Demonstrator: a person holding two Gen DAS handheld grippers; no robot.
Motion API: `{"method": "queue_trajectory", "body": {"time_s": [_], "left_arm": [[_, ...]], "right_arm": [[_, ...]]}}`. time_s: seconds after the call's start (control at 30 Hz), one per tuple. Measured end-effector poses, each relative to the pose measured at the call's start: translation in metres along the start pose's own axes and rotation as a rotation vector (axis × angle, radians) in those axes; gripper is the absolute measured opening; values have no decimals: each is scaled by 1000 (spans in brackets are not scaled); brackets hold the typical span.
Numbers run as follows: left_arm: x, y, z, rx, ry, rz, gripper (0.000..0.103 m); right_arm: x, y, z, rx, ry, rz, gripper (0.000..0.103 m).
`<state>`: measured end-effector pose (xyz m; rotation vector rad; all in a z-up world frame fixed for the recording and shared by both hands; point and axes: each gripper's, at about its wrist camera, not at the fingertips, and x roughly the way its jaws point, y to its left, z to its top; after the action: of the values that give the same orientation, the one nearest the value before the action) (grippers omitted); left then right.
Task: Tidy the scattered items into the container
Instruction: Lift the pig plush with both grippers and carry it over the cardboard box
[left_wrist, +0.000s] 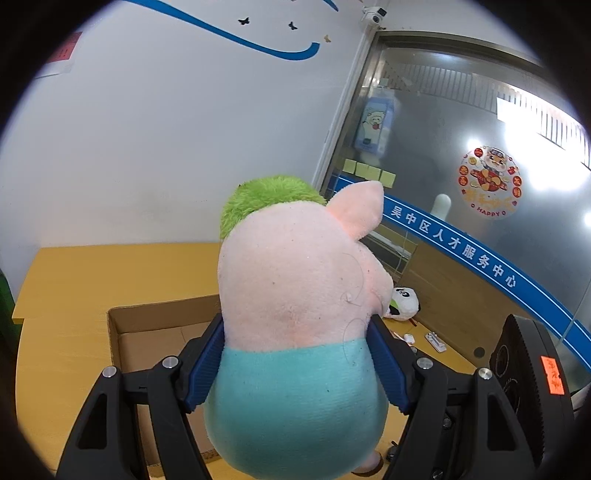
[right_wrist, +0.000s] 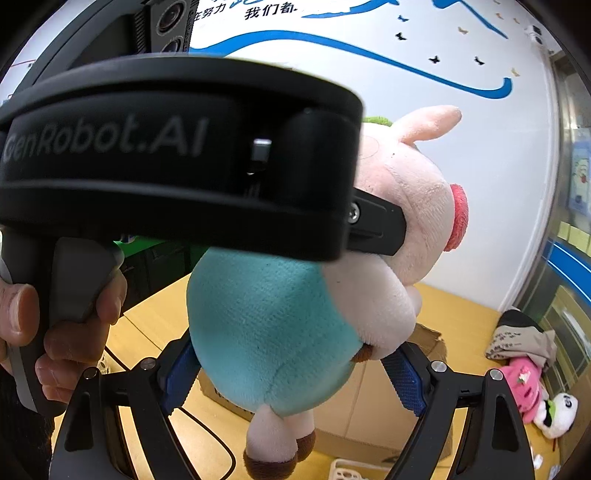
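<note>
A pink pig plush (left_wrist: 303, 280) with a teal body and a green tuft on its head fills the left wrist view. My left gripper (left_wrist: 297, 363) is shut on its teal body, holding it in the air over an open cardboard box (left_wrist: 147, 332). In the right wrist view the same pig plush (right_wrist: 280, 314) hangs between the blue pads of my right gripper (right_wrist: 291, 376), which looks closed against its lower body. The left gripper body (right_wrist: 177, 158) crosses that view, held by a hand.
The yellow table (left_wrist: 74, 280) carries a panda plush (left_wrist: 404, 301) and small white items (left_wrist: 436, 339) on the right. In the right wrist view a pink plush (right_wrist: 524, 384), a panda plush (right_wrist: 557, 413), a grey cloth (right_wrist: 517, 336) and a white basket (right_wrist: 351, 469) lie by the box (right_wrist: 369, 406).
</note>
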<state>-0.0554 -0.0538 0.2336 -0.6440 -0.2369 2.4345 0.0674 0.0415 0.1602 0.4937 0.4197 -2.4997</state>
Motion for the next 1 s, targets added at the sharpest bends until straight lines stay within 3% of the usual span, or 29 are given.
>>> {"method": "queue_trajectory", "body": {"time_s": [0.23, 0.6, 0.83, 1.0], "left_arm": [[25, 54, 12, -40, 5, 23, 73], [103, 174, 37, -168, 99, 116, 73], [168, 252, 31, -302, 213, 153, 73], [209, 285, 0, -381, 319, 166, 73]], "right_arm": [[53, -13, 11, -33, 22, 37, 91], [185, -49, 30, -93, 102, 181, 91], [280, -70, 31, -82, 247, 293, 91], [332, -83, 2, -41, 362, 363, 91]]}}
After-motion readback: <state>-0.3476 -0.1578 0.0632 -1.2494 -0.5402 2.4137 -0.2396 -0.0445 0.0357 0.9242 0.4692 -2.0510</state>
